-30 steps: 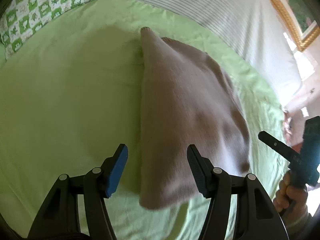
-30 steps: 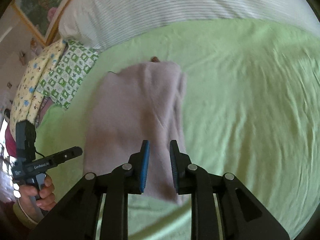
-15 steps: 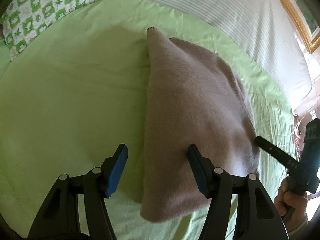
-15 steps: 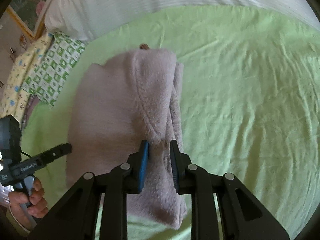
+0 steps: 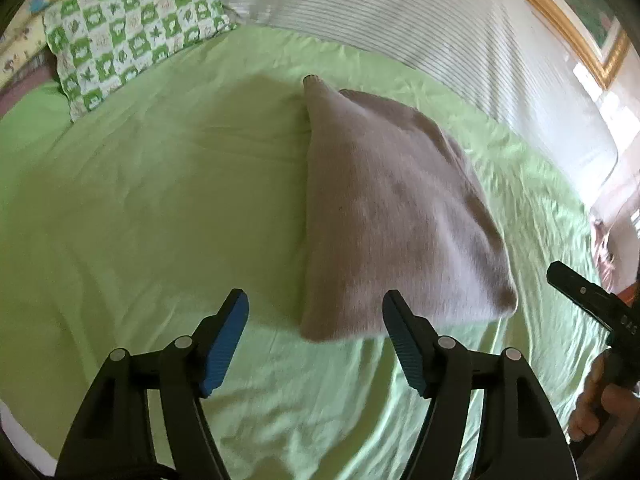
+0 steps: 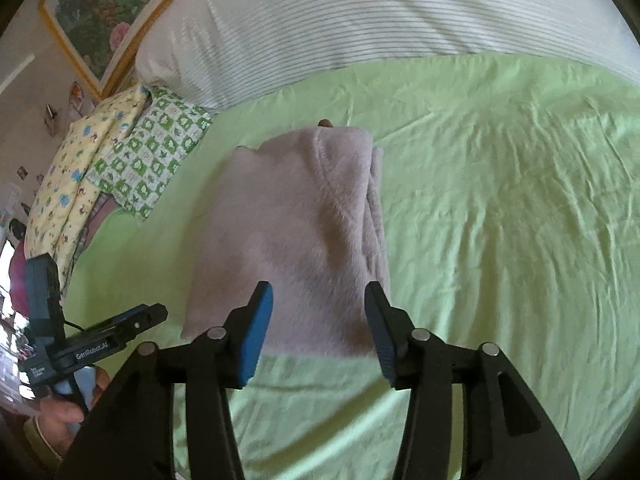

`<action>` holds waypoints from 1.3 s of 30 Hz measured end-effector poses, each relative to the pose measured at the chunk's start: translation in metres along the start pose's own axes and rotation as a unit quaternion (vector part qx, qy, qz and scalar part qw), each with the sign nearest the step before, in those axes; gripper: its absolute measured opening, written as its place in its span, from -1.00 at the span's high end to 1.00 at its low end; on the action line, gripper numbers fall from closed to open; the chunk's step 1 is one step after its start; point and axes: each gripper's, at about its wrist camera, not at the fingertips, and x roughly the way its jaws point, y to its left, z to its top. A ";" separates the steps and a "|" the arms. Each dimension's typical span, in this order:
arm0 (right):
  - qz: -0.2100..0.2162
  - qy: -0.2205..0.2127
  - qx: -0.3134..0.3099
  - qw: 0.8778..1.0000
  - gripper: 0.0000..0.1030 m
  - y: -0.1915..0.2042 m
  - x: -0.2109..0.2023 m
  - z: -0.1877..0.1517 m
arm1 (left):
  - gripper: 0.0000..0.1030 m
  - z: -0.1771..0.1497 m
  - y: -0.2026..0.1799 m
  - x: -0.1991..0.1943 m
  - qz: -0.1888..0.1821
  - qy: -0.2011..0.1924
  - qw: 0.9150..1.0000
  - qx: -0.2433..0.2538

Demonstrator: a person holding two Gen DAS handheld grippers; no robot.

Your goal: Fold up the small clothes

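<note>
Left wrist view: the folded pink fleece garment [image 5: 392, 216] is seen lying flat on the green bedsheet [image 5: 160, 208], stretching toward twelve o'clock. The left gripper [image 5: 316, 336] is held wide and is opening — nothing is gripped. At the right gripper [image 6: 318, 328], the jaws are opening too, held just above the garment's near edge, pads clear of it.

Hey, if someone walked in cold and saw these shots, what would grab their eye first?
Probably the folded, fuzzy mauve-pink garment, lying alone in the middle of the bright lime-green bedsheet. Next, the black left gripper and right gripper with blue pads, jaws opening just short of the garment's near edge, gripping nothing. Behind, a green-and-white checked pillow sits beside a white striped duvet.
</note>
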 end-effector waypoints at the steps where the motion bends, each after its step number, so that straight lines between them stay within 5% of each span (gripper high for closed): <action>1: -0.002 -0.002 -0.005 1.000 0.00 0.003 -0.003 -0.006 | -0.41 -0.005 -0.002 -0.003 0.005 -0.003 1.000 0.008; 16: -0.006 -0.012 -0.057 0.998 -0.52 0.035 -0.027 -0.061 | -0.48 -0.051 -0.031 -0.038 0.025 -0.030 0.995 0.095; 39: 0.008 -0.002 -0.103 0.995 -0.68 0.030 -0.030 -0.045 | -0.55 -0.052 -0.047 -0.048 0.080 -0.051 0.995 0.041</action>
